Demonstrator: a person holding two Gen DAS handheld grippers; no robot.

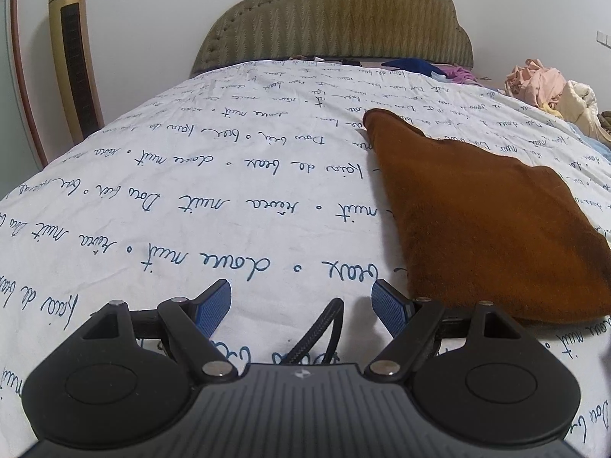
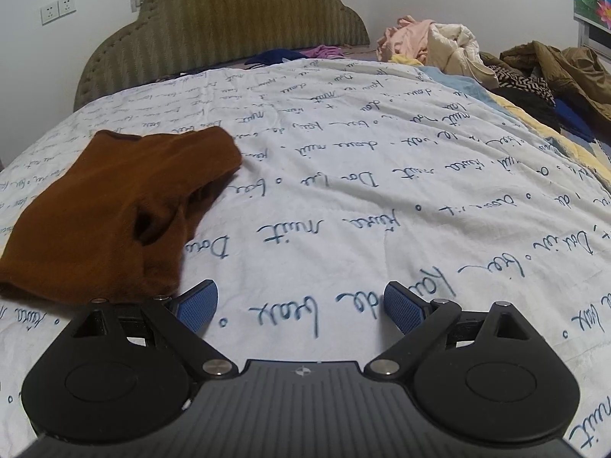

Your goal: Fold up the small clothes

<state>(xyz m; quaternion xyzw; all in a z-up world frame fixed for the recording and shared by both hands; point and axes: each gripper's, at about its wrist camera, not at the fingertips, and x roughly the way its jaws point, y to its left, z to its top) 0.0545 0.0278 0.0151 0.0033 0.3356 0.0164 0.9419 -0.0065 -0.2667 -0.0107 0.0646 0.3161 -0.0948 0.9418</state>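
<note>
A small brown garment (image 1: pixel 485 213) lies folded flat on the white quilt with blue script (image 1: pixel 191 210). In the left wrist view it is to the right of my left gripper (image 1: pixel 301 301), which is open and empty just above the quilt, its right finger close to the garment's near edge. In the right wrist view the garment (image 2: pixel 114 210) lies to the left, with a sleeve folded over its right side. My right gripper (image 2: pixel 301 305) is open and empty, its left finger near the garment's near right corner.
An olive padded headboard (image 1: pixel 336 19) stands at the far end. A heap of pink and cream clothes (image 2: pixel 431 45) and dark jackets (image 2: pixel 553 72) lies at the far right of the bed. A gold tower fan (image 1: pixel 74 49) stands at left.
</note>
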